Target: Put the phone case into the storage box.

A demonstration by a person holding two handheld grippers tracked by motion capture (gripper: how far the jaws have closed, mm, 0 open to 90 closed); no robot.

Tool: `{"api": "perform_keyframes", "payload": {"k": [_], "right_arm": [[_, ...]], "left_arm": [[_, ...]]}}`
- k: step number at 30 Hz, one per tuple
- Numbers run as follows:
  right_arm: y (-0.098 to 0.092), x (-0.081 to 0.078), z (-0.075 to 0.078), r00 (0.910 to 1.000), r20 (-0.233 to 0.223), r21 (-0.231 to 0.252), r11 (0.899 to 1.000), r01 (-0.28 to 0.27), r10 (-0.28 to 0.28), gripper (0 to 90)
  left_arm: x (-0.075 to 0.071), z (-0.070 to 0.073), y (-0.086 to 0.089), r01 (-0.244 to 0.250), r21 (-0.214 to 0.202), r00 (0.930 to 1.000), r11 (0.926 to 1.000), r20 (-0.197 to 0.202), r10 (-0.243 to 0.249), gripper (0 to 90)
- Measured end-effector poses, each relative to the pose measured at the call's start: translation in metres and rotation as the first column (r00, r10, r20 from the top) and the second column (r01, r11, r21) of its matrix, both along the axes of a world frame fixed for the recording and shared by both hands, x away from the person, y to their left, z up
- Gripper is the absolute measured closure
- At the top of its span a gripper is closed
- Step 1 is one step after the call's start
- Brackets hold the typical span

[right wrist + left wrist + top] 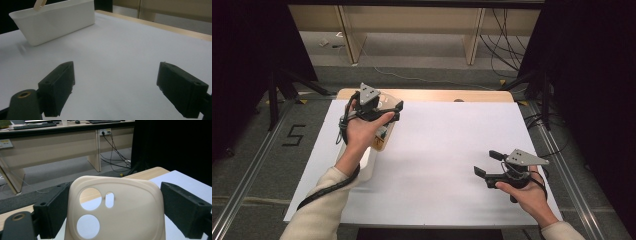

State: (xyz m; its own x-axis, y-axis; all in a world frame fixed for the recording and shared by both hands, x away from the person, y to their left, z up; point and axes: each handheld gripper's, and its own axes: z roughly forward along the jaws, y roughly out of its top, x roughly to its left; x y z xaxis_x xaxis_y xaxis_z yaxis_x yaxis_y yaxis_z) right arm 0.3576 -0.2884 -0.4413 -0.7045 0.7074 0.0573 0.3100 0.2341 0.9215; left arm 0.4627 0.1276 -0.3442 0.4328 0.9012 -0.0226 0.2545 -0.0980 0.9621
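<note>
Left tongs (112, 220) clamp cream phone case (115, 212) upright, above white bin (57, 21) at counter (437, 165) left | right tongs (489, 165) wide, empty, low over counter | step: carrying case, likely lifted out of bin | next: steady lowering, flat placement on sheet

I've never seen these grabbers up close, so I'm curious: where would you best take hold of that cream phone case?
Across its two long edges, as the left gripper does: the phone case is a thin, flat shell that fits between the jaws. Come from the end away from the camera cutouts, so the pads meet solid rim.
</note>
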Motion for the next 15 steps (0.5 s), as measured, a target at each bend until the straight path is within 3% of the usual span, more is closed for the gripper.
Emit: {"api": "perform_keyframes", "payload": {"k": [15], "right_arm": [[0.000,0.000,0.000,1.0000,-0.004,-0.002,1.000,-0.001,0.001,15.8]], "left_arm": [[0.006,-0.003,0.016,-0.058,-0.012,0.9983,0.9982,-0.005,0.058,11.6]]}}
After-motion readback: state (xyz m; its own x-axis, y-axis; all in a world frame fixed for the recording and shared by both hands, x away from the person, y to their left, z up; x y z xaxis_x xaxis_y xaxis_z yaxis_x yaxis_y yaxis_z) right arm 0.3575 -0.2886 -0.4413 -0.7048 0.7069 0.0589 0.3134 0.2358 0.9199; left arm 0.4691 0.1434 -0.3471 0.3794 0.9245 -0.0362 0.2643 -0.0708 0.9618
